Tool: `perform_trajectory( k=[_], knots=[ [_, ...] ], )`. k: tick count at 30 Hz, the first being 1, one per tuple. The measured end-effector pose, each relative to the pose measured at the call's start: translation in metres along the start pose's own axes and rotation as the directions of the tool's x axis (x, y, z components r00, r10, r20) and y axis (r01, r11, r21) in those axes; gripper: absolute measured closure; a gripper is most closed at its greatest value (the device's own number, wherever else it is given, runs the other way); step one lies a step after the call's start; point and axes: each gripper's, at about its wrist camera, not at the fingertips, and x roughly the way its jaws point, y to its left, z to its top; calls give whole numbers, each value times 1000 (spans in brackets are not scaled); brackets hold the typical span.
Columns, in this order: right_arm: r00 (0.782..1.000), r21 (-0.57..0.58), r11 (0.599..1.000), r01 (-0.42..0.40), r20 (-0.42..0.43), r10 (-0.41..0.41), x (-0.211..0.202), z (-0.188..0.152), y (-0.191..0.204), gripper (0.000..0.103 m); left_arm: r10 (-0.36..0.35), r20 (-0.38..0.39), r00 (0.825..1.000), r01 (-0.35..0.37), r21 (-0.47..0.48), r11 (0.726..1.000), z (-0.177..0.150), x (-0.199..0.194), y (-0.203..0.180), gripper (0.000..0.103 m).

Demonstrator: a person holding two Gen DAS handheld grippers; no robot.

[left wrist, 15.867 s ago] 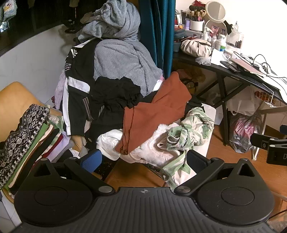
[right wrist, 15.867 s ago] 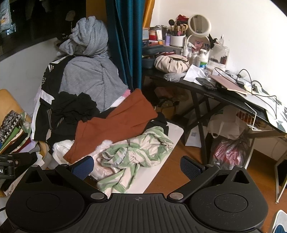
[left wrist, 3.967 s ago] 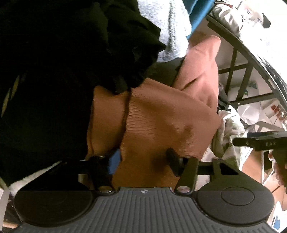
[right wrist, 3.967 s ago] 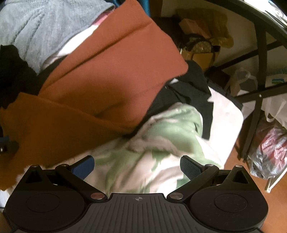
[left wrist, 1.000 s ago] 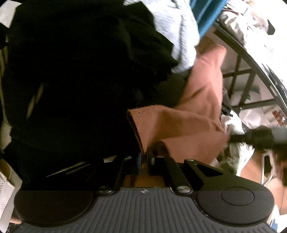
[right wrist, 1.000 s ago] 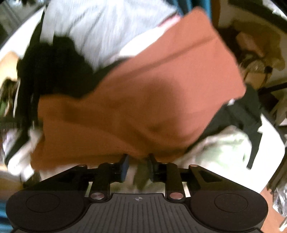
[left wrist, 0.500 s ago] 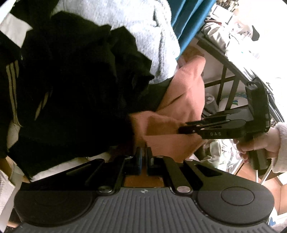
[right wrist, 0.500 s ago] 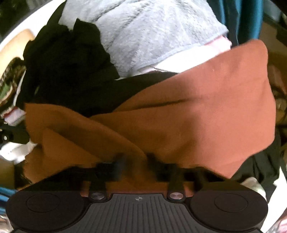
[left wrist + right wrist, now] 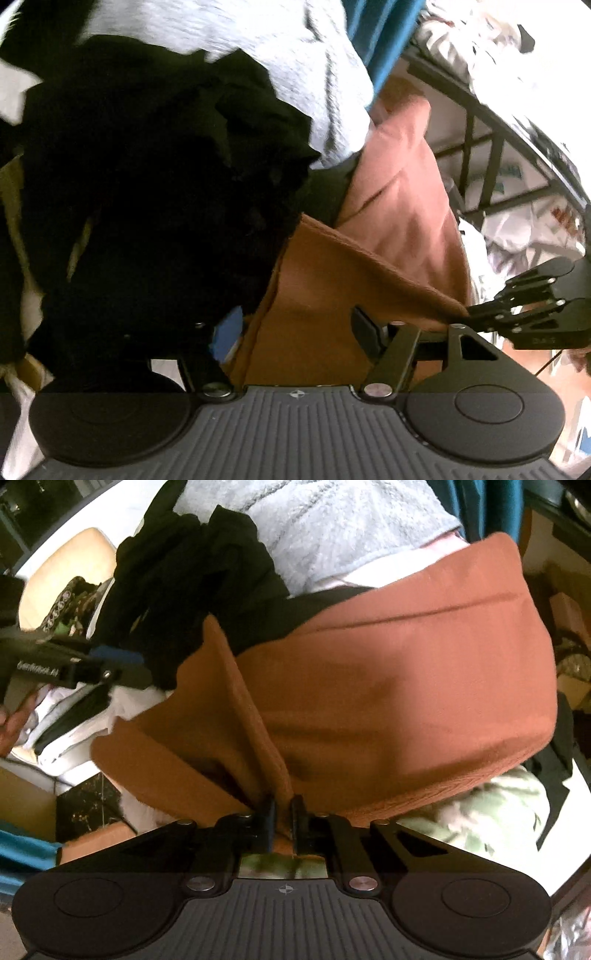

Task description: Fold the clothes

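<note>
Right gripper (image 9: 282,812) clamped on rust cloth (image 9: 388,701), unfolded, draped over pile; left gripper (image 9: 299,332) released, cloth between fingers, contact unclear. Folding remains.

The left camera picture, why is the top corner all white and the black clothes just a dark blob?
In the left wrist view, bright light washes out the cluttered black desk, while the black clothes pile is too dark to show folds; edges look smeared by motion. In the right wrist view, the rust-orange knit garment is evenly lit, and straight things curve from the fisheye lens.
</note>
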Motion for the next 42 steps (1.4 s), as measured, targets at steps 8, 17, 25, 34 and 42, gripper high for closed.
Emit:
perform_trajectory(
  k=[8, 17, 25, 34, 42],
  knots=[
    [1000, 16, 1000, 1, 1, -1, -5, -9, -3, 96, -49, -80, 996, 53, 49, 997, -1, 37, -14, 44],
    [1000, 39, 999, 26, -5, -26, -1, -9, -2, 95, -16, -53, 998, 18, 44, 999, -10, 12, -19, 96],
    [998, 10, 998, 62, -15, -62, 8, -4, 1, 90, -40, 3, 999, 40, -14, 999, -16, -14, -15, 97],
    [997, 10, 997, 77, -32, -77, 18, 1, -1, 83, -68, 50, 996, 71, -45, 996, -13, -30, -19, 98],
    [996, -1, 996, 84, -42, -84, 27, 5, -4, 71, -109, 60, 992, 112, -60, 992, -18, -35, -25, 99]
  ],
)
